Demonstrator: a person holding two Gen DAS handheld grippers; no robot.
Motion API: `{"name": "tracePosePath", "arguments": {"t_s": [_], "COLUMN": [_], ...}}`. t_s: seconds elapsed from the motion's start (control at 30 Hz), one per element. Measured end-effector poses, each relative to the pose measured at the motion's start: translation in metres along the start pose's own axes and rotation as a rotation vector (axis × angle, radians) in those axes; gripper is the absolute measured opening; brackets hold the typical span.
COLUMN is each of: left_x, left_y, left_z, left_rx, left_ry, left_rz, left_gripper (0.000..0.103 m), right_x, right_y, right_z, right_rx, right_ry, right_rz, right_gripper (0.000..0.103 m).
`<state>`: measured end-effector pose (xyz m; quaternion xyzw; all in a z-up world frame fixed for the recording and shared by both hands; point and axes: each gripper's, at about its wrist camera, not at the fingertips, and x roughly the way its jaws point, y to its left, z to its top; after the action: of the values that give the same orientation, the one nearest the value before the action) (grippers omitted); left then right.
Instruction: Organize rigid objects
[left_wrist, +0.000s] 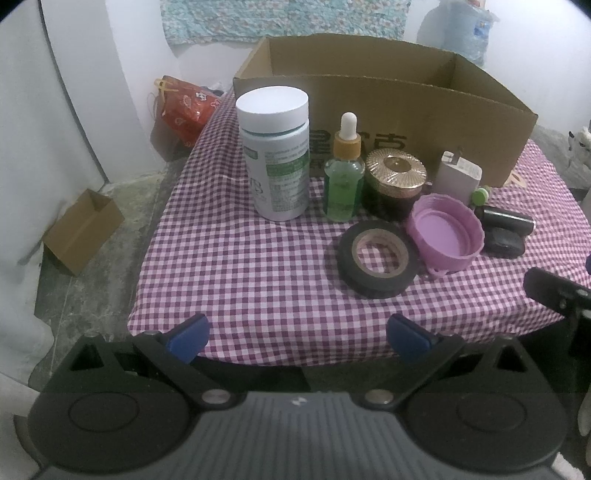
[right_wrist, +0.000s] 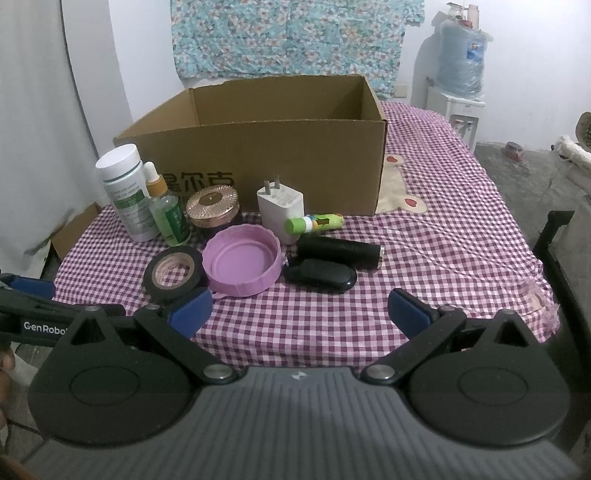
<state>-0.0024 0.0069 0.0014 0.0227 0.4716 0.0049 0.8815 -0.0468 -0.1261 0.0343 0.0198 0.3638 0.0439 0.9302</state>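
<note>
An open cardboard box (right_wrist: 258, 155) (left_wrist: 424, 122) stands at the back of the checked table. In front of it sit a white pill bottle (left_wrist: 275, 155) (right_wrist: 127, 188), a green dropper bottle (left_wrist: 343, 173) (right_wrist: 168, 210), a gold-lidded jar (left_wrist: 395, 181) (right_wrist: 213, 208), a white charger (left_wrist: 456, 177) (right_wrist: 280, 208), a black tape roll (left_wrist: 378, 264) (right_wrist: 173, 271), a purple lid (left_wrist: 445, 236) (right_wrist: 242, 264), a green tube (right_wrist: 314, 223), a black cylinder (right_wrist: 340, 253) and a black oval case (right_wrist: 321, 275). My left gripper (left_wrist: 297, 338) and right gripper (right_wrist: 299, 314) hover open over the near table edge, holding nothing.
A small cardboard box (left_wrist: 83, 230) lies on the floor at the left, with a red bag (left_wrist: 184, 107) beyond it. A water dispenser (right_wrist: 460, 88) stands at the far right wall. Bare checked cloth (right_wrist: 443, 240) stretches to the right of the objects.
</note>
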Motion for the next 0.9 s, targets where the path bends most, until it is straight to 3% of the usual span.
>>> {"name": "tracePosePath", "arguments": {"t_s": [0.67,0.77,0.9], "left_x": [0.004,0.004,-0.002], "left_y": [-0.003,-0.004,-0.012], "left_z": [0.0,0.001,0.003], "left_rx": [0.003,0.01,0.066], "left_ry": [0.008,-0.008,-0.09], "left_rz": [0.002,-0.009,-0.05], "left_gripper": [0.103,0.103,0.103], "right_x": [0.003,0.004,0.005], "right_y": [-0.003,-0.004,-0.011], "right_z": [-0.001,-0.001,-0.001], "right_rx": [0.023,0.031,0.054], "right_ry": [0.006,0.005,-0.01], "right_rz": [0.023,0.025,0.034], "right_gripper": [0.102,0.102,0.102]}}
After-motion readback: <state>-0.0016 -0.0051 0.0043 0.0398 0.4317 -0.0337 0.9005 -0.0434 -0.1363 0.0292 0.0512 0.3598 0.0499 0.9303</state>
